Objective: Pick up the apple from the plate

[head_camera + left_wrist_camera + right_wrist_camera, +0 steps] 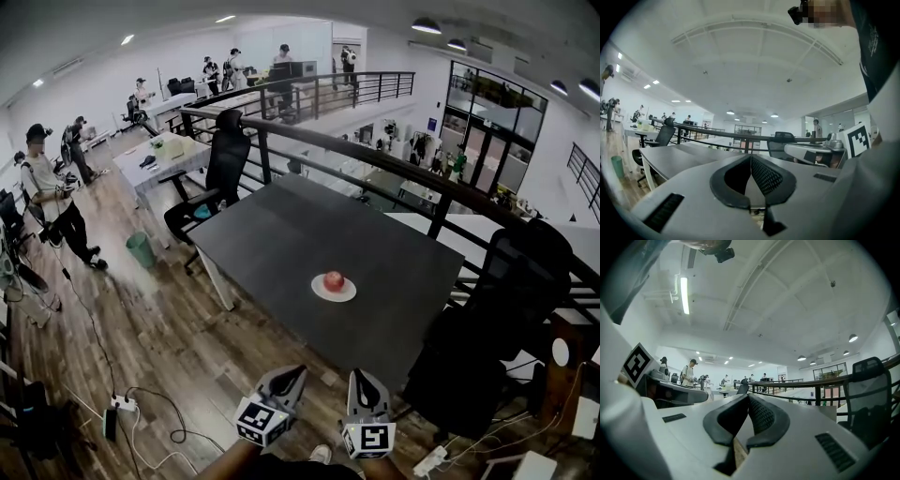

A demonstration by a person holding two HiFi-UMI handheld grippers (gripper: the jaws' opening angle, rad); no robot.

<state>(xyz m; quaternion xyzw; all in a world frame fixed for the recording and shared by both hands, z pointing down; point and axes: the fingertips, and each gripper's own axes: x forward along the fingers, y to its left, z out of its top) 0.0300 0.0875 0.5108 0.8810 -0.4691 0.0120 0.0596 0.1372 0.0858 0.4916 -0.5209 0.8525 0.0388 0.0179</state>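
Observation:
A red apple rests on a small white plate toward the near right part of a dark table in the head view. Both grippers hang low at the picture's bottom, short of the table's near corner and well apart from the apple. My left gripper is shut with nothing in it; in the left gripper view its tips meet. The right gripper is also shut and empty, and in the right gripper view its tips touch. Neither gripper view shows the apple or the plate.
A black railing runs behind the table. One black office chair stands at the far left corner, another at the right. Cables and a power strip lie on the wooden floor. Several people stand at far desks.

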